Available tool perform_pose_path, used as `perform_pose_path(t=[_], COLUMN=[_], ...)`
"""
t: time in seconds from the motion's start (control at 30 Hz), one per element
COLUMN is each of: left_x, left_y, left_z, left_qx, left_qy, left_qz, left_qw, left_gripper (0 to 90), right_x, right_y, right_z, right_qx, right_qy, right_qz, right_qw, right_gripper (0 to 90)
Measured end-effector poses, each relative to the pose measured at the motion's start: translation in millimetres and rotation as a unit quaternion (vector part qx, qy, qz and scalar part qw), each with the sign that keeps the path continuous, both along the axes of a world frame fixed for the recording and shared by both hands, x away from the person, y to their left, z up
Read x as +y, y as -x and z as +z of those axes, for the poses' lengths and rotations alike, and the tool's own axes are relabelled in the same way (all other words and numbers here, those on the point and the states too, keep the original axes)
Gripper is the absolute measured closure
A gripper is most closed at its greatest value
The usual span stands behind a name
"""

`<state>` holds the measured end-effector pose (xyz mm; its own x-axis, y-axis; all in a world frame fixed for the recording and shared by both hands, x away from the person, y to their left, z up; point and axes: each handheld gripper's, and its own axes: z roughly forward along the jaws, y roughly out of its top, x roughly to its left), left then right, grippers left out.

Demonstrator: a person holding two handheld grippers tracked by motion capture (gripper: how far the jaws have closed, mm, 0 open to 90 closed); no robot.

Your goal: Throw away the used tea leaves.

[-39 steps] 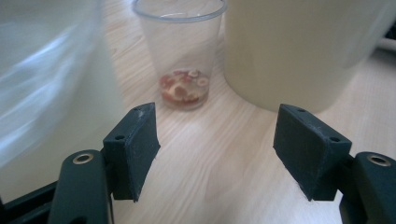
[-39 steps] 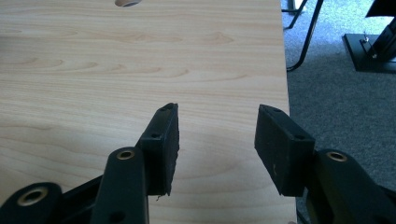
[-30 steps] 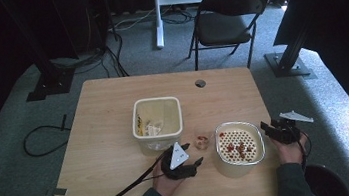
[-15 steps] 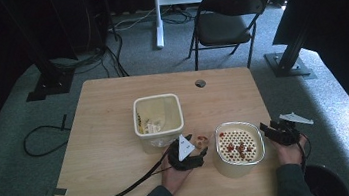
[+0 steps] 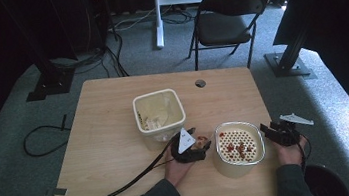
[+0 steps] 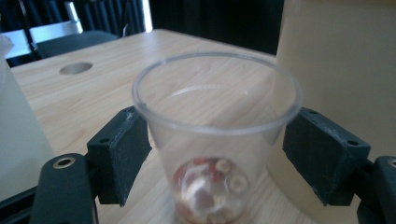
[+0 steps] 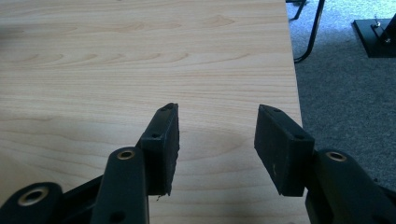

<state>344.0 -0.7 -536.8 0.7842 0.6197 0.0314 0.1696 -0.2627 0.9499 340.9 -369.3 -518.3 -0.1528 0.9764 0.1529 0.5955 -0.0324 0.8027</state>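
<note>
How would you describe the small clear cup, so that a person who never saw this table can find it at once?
Start at the wooden table and go to its near edge, where two cream tubs stand. The clear plastic cup sits between the square tub and the round strainer tub, inside the left gripper. It alone is see-through, with red and pale bits at the bottom.

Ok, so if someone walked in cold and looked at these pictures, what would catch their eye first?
Probably the clear plastic cup standing between the left gripper jaws, which have just been opening, with reddish bits at its bottom. Next, the cream tub with a perforated insert and red pieces near the table's front edge, and the open cream bin behind it at mid-table.
</note>
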Motion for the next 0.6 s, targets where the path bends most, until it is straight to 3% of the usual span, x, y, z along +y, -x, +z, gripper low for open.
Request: perform_pose_path(t=[0.1, 0.3, 0.6], left_x=[0.3, 3.9, 5.9], left_y=[-0.9, -5.0, 9.3], left_z=[0.0, 3.1, 7.8], left_qx=[0.0, 0.021, 0.015], left_qy=[0.001, 0.006, -0.024], left_qz=[0.001, 0.002, -0.022], left_qw=[1.0, 0.9998, 0.9994], left_gripper=[25.1, 32.1, 31.1], right_x=[0.3, -0.3, 0.7], right_y=[0.0, 0.2, 0.8], right_z=[-0.5, -1.7, -3.1], right_qx=[0.001, 0.002, 0.005], right_qy=[0.0, -0.001, -0.004], right_qz=[0.0, 0.001, 0.007], right_qw=[1.0, 1.0, 1.0], right_gripper=[49.4, 49.4, 49.4])
